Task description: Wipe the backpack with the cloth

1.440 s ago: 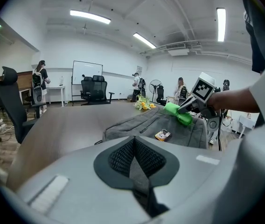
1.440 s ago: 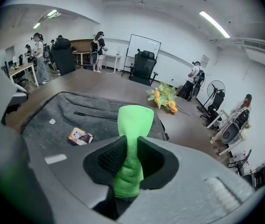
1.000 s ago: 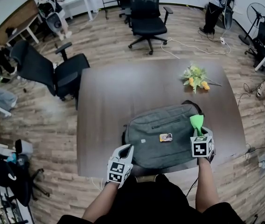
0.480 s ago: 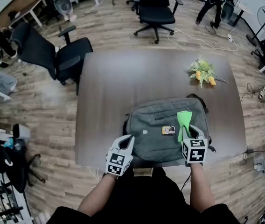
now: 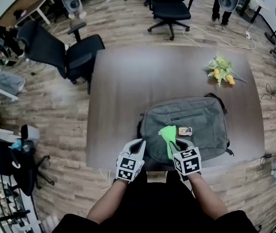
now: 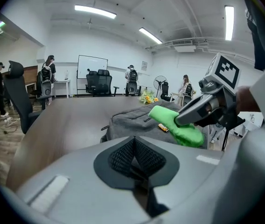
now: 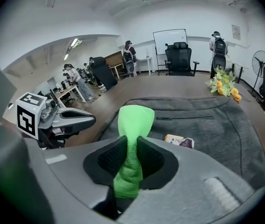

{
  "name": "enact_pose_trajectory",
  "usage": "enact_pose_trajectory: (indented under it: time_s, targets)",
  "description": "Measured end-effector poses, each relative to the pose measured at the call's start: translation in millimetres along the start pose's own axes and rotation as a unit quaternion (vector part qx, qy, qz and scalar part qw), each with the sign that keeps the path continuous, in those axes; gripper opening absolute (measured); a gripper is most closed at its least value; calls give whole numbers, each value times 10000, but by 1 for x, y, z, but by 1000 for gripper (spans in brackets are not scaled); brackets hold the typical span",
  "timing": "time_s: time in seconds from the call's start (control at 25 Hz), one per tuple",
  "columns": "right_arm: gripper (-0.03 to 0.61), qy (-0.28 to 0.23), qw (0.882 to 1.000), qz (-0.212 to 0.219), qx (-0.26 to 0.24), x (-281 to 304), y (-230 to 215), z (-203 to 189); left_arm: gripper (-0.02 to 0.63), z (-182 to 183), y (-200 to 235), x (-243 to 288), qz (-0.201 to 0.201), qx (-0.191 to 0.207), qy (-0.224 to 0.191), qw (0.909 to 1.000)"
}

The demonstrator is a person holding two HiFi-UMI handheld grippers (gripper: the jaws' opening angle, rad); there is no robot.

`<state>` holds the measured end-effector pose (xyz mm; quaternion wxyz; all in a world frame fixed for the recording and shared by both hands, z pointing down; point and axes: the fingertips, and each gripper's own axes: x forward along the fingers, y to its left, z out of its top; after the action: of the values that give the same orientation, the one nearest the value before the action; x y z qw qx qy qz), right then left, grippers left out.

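Note:
A grey backpack (image 5: 196,123) lies flat on the dark table (image 5: 128,91), near its front edge. My right gripper (image 5: 173,141) is shut on a bright green cloth (image 5: 167,136), whose free end hangs over the bag's near left part. In the right gripper view the cloth (image 7: 133,125) runs up between the jaws with the backpack (image 7: 216,125) behind it. My left gripper (image 5: 140,143) hovers shut and empty just off the bag's left front corner. In the left gripper view the gripper (image 6: 133,154) points at the backpack (image 6: 128,120) and the cloth (image 6: 175,125).
A small yellow tag (image 5: 184,130) lies on the bag's top. A bunch of flowers (image 5: 220,72) rests at the table's far right. Black office chairs (image 5: 72,55) stand at the table's far left and behind it (image 5: 169,8). People stand at the room's edges.
My right gripper has carried the cloth leftward across the backpack, from its right side to its near left part. The left gripper has stayed by the bag's left front corner.

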<state>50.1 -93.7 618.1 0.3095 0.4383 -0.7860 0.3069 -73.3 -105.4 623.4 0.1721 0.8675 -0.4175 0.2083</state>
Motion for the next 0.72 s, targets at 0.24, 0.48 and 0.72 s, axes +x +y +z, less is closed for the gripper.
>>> enact_pose_trajectory:
  time_s: [0.24, 0.48, 0.72]
  targets:
    - [69, 269, 9980, 560, 110, 23, 43, -14, 18, -11, -3, -13, 11, -75, 97, 9999]
    - [69, 511, 9956, 750, -218, 41, 71, -27, 18, -14, 12, -26, 197, -107, 166, 9996]
    - [67, 624, 9958, 421, -512, 44, 59, -34, 18, -17, 11, -29, 126, -73, 169, 9998]
